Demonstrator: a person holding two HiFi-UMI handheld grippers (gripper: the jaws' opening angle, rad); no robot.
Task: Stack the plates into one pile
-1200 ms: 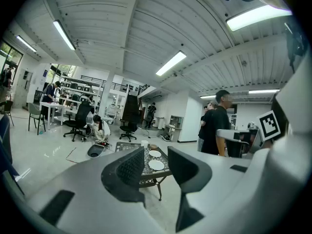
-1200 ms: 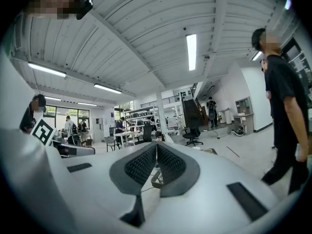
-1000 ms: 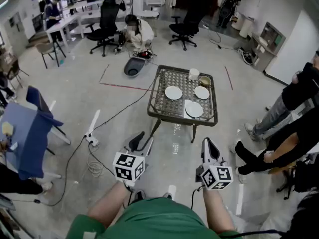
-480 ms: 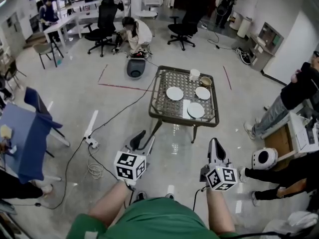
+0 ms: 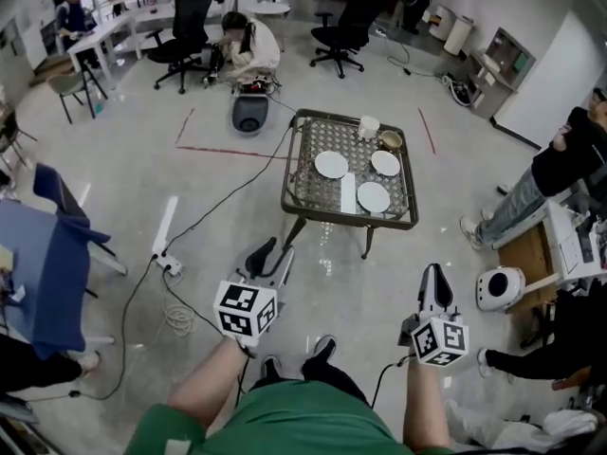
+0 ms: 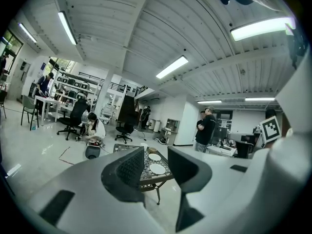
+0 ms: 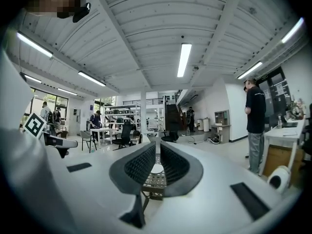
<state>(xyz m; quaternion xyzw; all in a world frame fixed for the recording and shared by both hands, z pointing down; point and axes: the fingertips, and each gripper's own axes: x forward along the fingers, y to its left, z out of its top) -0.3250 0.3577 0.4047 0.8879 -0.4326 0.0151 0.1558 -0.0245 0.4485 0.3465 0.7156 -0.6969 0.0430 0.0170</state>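
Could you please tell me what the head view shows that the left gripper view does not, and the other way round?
Only the head view: all three plates lying apart, the right gripper from above, the wearer's shoes and a power strip on the floor. Only the left gripper view: the ceiling lights, and the left gripper with jaws apart and nothing held. Both: the table, plates on it, and the crouching person near office chairs.

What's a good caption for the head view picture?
Left gripper open, right gripper shut, both short of the table where three plates lie unstacked.
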